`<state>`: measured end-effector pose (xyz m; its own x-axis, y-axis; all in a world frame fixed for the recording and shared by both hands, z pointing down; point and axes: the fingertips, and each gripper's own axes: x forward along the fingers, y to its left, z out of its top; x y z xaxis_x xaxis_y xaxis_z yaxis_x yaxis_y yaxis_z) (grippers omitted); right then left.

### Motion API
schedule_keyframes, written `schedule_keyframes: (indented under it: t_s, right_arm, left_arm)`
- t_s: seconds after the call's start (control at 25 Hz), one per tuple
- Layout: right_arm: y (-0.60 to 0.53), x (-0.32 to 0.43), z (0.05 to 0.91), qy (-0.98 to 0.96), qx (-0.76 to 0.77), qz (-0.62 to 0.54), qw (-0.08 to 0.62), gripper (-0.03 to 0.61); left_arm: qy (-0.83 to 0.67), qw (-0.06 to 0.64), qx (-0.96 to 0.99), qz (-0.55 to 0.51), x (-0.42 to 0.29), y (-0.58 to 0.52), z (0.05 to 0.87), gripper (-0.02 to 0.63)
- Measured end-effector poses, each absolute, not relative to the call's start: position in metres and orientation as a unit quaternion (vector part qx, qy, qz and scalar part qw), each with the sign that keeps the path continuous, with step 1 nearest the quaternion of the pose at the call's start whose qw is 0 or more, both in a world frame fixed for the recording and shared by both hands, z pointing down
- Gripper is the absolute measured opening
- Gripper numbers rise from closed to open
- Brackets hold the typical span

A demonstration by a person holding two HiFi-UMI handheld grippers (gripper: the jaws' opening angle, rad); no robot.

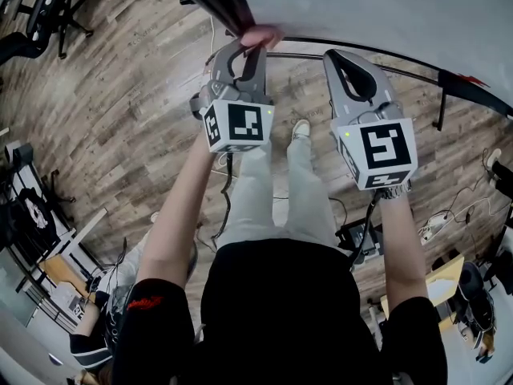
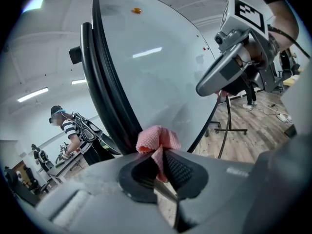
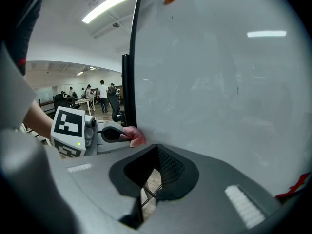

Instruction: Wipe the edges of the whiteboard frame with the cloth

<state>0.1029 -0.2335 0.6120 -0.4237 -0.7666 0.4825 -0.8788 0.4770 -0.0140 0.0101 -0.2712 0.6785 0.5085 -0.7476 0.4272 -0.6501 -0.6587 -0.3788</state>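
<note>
— Cloth [image 2: 157,139] status? We need it logged fast.
— Pink and bunched. The left tool [image 2: 158,168] is closed on it, pinching it between the jaws. We see the wad up against the whiteboard [image 2: 156,67], just beside the black frame [image 2: 105,91], near a lower corner.
— Right tool [image 3: 153,172]?
— Jaws together, nothing between them. It hangs near the board face, beside the left one, touching nothing we can see.
— Risks from here?
— We'd flag three. First, only a thin tail of cloth sits in the jaws and most of it bulges out in front, so drag along the frame could tug it free and drop it to the floor [image 1: 120,119]. Second, the wad looks to sit more on the board than on the frame, so a stroke might clean the face and miss the edge. Third, the board is on a stand [image 2: 228,116] and the right tool isn't bracing it, so a hard push could shove it.
— Contact with the frame itself?
— We can't tell; too close to call.
</note>
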Motion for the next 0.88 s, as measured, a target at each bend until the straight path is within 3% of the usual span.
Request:
schedule_keyframes:
  t_s: [0.88]
  right_arm:
    - [-0.235, 0.111, 0.636, -0.827, 0.497, 0.149, 0.218, 0.002]
  left_arm:
    - [0.395, 0.058, -0.861, -0.316, 0.011, -0.271, 0.726, 0.017]
